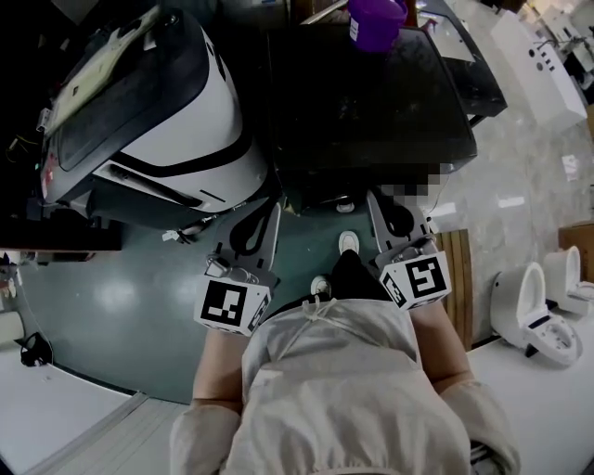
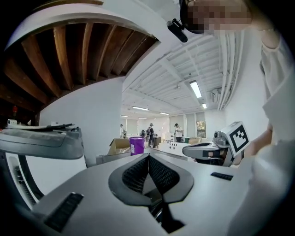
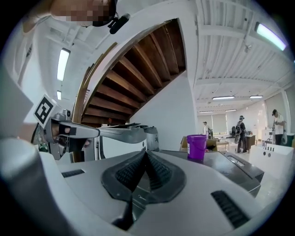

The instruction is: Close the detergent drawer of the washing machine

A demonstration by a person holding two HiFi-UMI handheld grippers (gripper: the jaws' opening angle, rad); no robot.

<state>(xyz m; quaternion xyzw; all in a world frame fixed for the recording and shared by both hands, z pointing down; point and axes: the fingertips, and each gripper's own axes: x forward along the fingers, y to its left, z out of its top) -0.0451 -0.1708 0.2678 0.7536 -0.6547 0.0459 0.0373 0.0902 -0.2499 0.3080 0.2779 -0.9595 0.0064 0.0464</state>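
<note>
The job has not begun: the left gripper and the right gripper are both squeezed shut with nothing in them, side by side just in front of the dark washing machine. I cannot spot its drawer, so next one gripper must find it on the front and push it in

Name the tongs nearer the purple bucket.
Right. The right tongs sit almost directly below the purple bucket in the head view; the left tongs lie farther off, down-left.
</note>
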